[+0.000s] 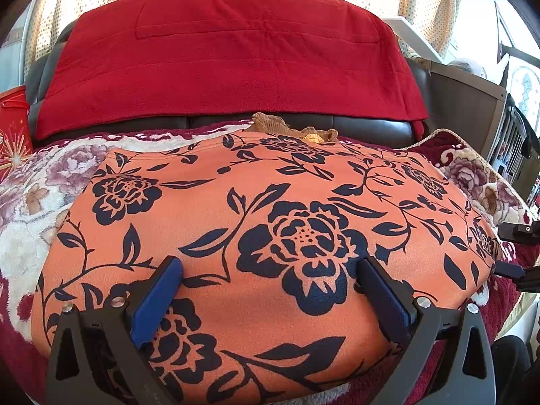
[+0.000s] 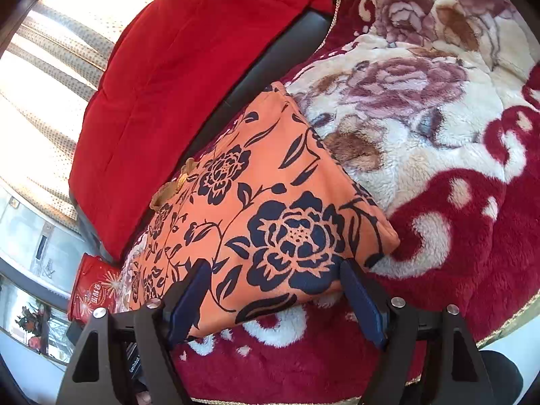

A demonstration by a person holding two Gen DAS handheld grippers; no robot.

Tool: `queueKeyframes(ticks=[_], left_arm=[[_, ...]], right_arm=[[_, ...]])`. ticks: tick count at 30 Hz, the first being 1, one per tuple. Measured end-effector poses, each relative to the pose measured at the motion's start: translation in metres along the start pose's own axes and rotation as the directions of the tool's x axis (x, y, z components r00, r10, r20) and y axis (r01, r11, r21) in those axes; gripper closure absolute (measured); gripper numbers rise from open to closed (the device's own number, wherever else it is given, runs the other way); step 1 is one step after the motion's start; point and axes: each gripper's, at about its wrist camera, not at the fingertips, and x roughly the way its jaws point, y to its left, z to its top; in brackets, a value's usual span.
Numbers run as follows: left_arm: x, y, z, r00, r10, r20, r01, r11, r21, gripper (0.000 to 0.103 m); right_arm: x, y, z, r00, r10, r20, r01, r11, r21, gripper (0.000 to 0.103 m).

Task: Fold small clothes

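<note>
An orange garment with a dark navy flower print lies flat and folded on a plush floral blanket. A tan ribbed piece pokes out at its far edge. My left gripper is open above the garment's near edge, its blue pads wide apart and holding nothing. In the right wrist view the garment runs diagonally. My right gripper stands open over the garment's near right corner, its pads not pressing the cloth. That gripper's tips also show at the garment's right edge.
A red fleece throw drapes over the dark leather sofa back behind the garment. A red printed box stands at the far left. Dotted curtains hang behind. The plush blanket spreads to the right of the garment.
</note>
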Motion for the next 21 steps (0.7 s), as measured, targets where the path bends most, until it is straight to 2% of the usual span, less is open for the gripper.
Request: queueKeyframes(ticks=[17,21], left_arm=[[0.0,0.0,0.0,1.0,0.0,-0.001,0.0,1.0,0.0,0.0],[0.0,0.0,0.0,1.0,0.0,-0.001,0.0,1.0,0.001,0.0]], right_arm=[[0.001,-0.009,-0.014,1.0,0.008,-0.02,-0.007,0.998,0.066,0.022],[0.004,-0.009,-0.008,1.0,0.01,-0.021,-0.009,0.998,0.069,0.021]])
